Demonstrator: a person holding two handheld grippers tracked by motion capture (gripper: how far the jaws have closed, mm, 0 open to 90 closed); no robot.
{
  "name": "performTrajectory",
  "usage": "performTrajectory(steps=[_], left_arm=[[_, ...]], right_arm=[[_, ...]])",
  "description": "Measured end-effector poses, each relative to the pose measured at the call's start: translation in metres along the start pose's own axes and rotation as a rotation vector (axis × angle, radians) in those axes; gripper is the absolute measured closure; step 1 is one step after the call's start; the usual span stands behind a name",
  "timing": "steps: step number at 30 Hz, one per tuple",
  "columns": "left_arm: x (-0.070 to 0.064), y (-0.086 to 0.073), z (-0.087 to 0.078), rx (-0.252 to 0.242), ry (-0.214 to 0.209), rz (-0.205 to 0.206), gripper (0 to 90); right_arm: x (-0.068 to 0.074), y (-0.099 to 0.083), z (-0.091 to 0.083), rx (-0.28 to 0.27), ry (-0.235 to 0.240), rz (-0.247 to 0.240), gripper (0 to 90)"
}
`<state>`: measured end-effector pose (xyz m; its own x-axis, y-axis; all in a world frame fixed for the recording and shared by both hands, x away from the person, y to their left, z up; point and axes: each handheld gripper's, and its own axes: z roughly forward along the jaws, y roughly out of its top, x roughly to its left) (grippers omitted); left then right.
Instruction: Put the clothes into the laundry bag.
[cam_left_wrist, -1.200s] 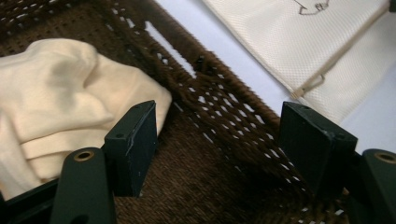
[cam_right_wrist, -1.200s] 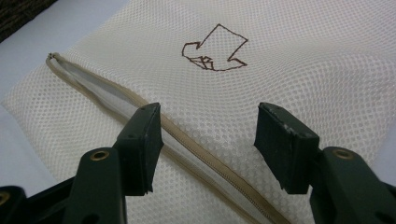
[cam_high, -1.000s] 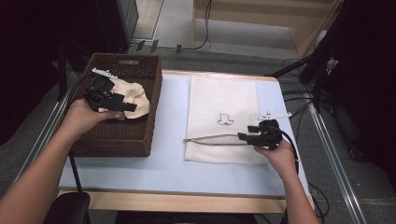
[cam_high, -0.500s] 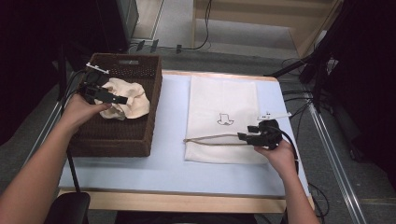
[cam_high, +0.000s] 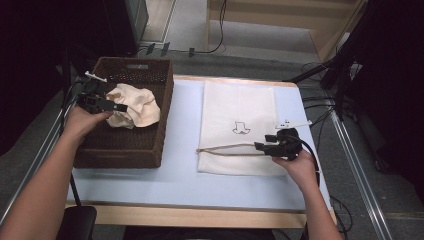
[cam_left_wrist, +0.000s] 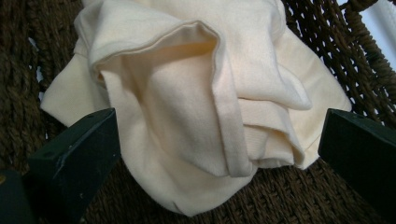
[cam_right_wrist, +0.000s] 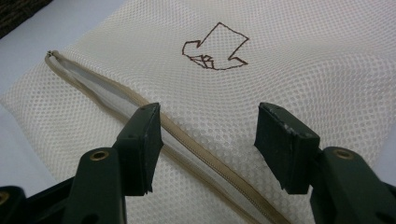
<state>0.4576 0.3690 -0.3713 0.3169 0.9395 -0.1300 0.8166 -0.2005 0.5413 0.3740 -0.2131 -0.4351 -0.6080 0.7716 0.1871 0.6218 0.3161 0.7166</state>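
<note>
- Shifted since earlier frame: left tool (cam_high: 119, 107) further toward upper left, off the cream cloth (cam_high: 134, 105); right tool (cam_high: 261, 146) unchanged.
- Left tool jaws wide apart, gripping nothing, straddling crumpled cloth (cam_left_wrist: 201, 107) inside wicker basket (cam_high: 125, 150), left of frame.
- Right tool (cam_right_wrist: 208, 140) jaws parted, empty, over zipper (cam_right_wrist: 196, 149) of mesh bag (cam_high: 239, 107).
- Bag flat on bench (cam_high: 180, 150), centre-right; zipper partly open along lower edge.
</note>
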Motion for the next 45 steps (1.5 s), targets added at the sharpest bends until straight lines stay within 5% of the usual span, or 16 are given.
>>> performTrajectory(steps=[7,14,20,30,32,45], left_arm=[[0.003,0.001,0.022,0.018,0.003,-0.073,0.0],[0.013,0.004,0.038,0.085,0.011,-0.097,0.0],[0.017,0.003,0.06,0.115,-0.035,-0.134,0.0],[0.006,0.0,0.075,0.093,-0.041,-0.053,0.0],[0.001,0.002,0.077,0.11,-0.006,0.002,0.0],[-0.014,0.003,0.094,0.057,0.123,0.062,0.0]], right_arm=[[0.001,0.001,0.0,0.0,0.004,-0.01,42.1],[0.001,0.001,0.002,0.005,0.004,-0.014,42.0],[0.002,0.001,0.001,0.003,0.003,-0.019,41.8],[0.002,0.001,0.004,0.011,0.005,-0.027,41.6],[0.002,0.001,0.004,0.013,0.006,-0.024,41.5],[0.003,0.002,0.006,0.011,-0.004,-0.03,40.8]])
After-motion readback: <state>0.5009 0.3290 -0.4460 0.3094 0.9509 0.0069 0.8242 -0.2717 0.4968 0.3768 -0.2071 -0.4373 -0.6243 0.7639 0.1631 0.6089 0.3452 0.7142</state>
